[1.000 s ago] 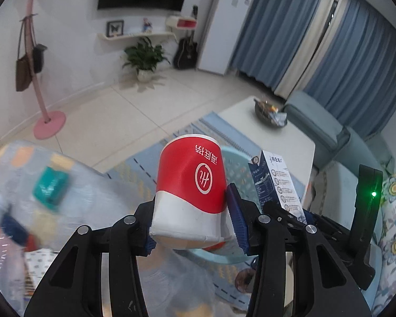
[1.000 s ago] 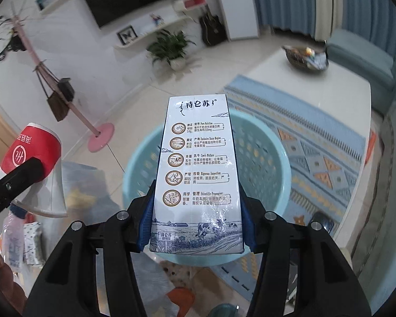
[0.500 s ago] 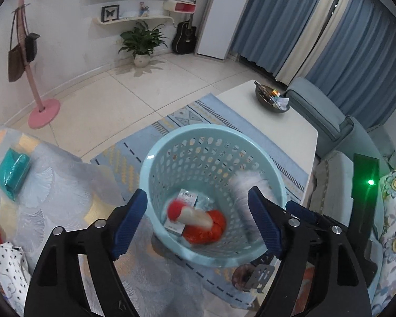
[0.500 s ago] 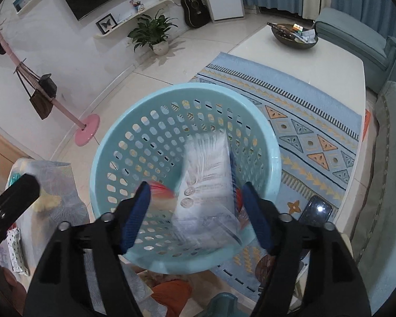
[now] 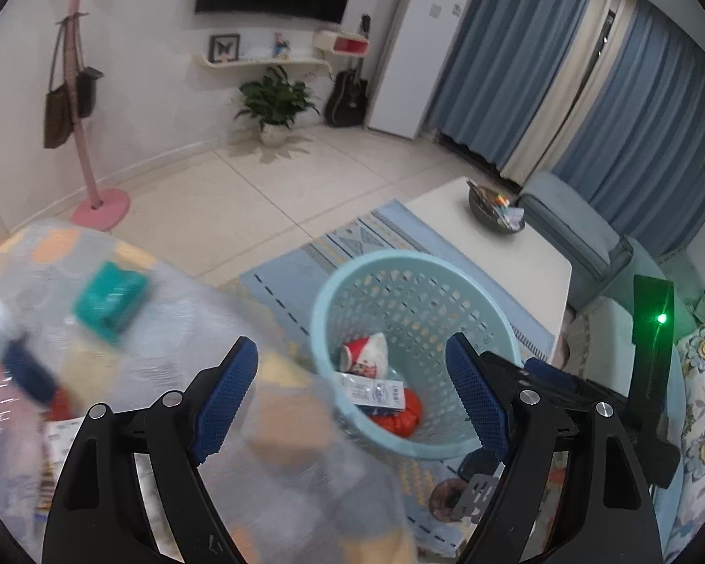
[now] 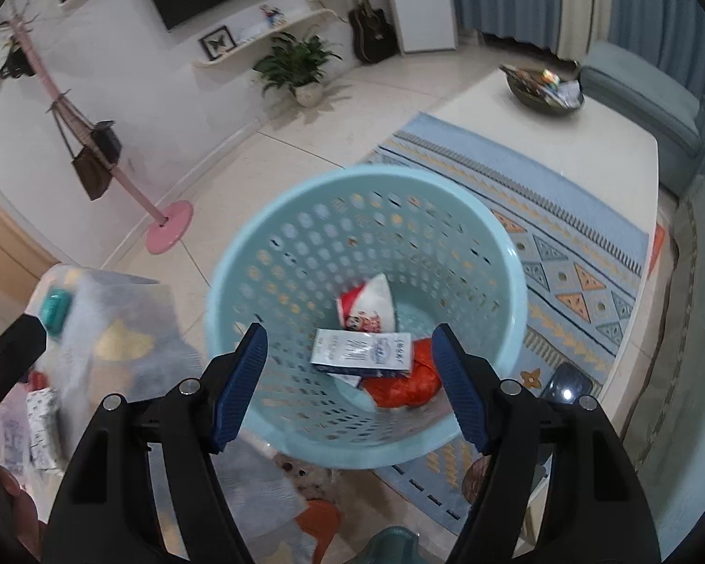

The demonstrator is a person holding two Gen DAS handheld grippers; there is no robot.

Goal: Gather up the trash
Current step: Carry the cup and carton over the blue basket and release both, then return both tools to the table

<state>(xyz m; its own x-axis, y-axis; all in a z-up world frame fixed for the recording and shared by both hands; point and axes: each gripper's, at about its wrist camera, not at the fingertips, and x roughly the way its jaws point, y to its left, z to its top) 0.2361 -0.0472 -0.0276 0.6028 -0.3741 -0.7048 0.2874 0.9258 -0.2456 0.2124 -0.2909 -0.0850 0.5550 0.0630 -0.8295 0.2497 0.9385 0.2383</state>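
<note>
Lying below right gripper (image 6: 350, 385) (open): carton (image 6: 362, 354)

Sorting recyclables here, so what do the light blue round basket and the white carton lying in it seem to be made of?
Light blue round basket: moulded plastic, smooth semi-gloss, evenly perforated walls. White carton: probably coated paperboard, printed, flat folded edges, slight sheen.

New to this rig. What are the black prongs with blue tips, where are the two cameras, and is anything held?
No robot arm: a person carries a hand-held gripper in each hand, with a fisheye camera on each looking along its two fingers. The left hand-held gripper is open, its jaws opening slightly, empty, over a blurred patterned tablecloth. The right hand-held gripper is open and empty above the pale blue perforated plastic basket. In the basket lie a red-and-white paper cup, a white milk carton and something orange.
</note>
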